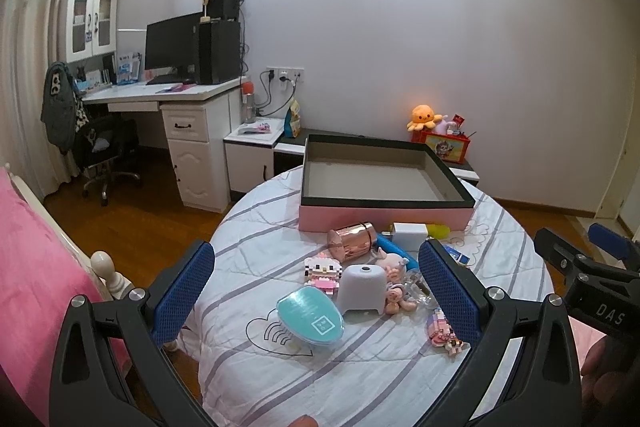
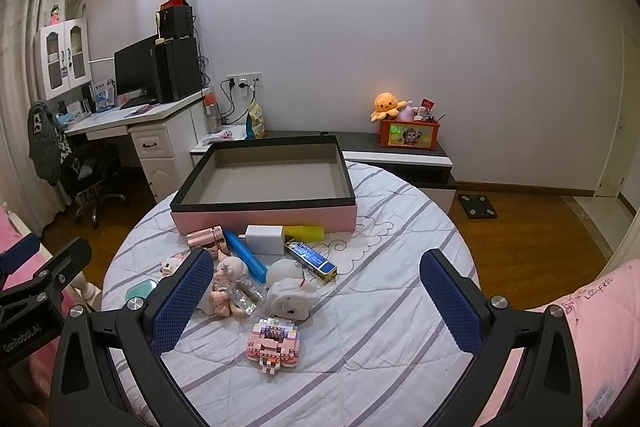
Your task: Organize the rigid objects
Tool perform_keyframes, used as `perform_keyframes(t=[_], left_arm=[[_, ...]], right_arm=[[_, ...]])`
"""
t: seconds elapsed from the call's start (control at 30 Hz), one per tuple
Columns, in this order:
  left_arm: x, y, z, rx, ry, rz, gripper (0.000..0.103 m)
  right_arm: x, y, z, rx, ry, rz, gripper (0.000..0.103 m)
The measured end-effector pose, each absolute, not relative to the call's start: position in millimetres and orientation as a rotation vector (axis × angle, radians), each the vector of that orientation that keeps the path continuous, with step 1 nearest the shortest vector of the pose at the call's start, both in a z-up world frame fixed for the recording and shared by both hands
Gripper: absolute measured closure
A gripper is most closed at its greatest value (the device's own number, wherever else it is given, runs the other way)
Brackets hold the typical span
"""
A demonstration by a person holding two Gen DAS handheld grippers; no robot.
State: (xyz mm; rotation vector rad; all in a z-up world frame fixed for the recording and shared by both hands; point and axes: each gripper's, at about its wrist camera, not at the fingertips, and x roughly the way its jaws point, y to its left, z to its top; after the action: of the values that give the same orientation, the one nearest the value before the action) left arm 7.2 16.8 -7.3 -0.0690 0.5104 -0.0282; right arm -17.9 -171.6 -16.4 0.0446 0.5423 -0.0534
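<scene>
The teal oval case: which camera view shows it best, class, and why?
The left wrist view: the teal oval case lies whole and unobstructed. In the right wrist view only a sliver shows beside a blue finger pad.

Left gripper (image 1: 316, 287) with its blue-padded fingers (image 1: 182, 293) spread wide apart, nothing between them; right gripper (image 2: 316, 291) likewise spread wide and holding nothing, its fingers (image 2: 450, 297) pointing forward; the two held side by side, each visible at the edge of the other's view; part of a hand (image 1: 604, 379) at the right gripper's handle.
</scene>
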Motion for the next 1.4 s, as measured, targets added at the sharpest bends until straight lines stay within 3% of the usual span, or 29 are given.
perform_keyframes(t=[0.4, 0.83, 1.33, 1.4], left_arm=[[19, 16, -35, -0.052, 0.571, -0.020, 0.000], [39, 20, -99, -0.049, 0.725, 0.014, 0.000], [69, 16, -127, -0.049, 0.795, -0.004, 0.000], [74, 16, -132, -0.044, 0.808, -0.008, 0.001]], right_arm=[[-4, -174, -37, 0.045, 0.608, -0.051, 0.000], [17, -185, -108, 0.056, 0.807, -0.027, 0.000], [46, -163, -150, 0.062, 0.928, 0.118, 0.000], [48, -159, -155, 0.026, 0.931, 0.123, 0.006]])
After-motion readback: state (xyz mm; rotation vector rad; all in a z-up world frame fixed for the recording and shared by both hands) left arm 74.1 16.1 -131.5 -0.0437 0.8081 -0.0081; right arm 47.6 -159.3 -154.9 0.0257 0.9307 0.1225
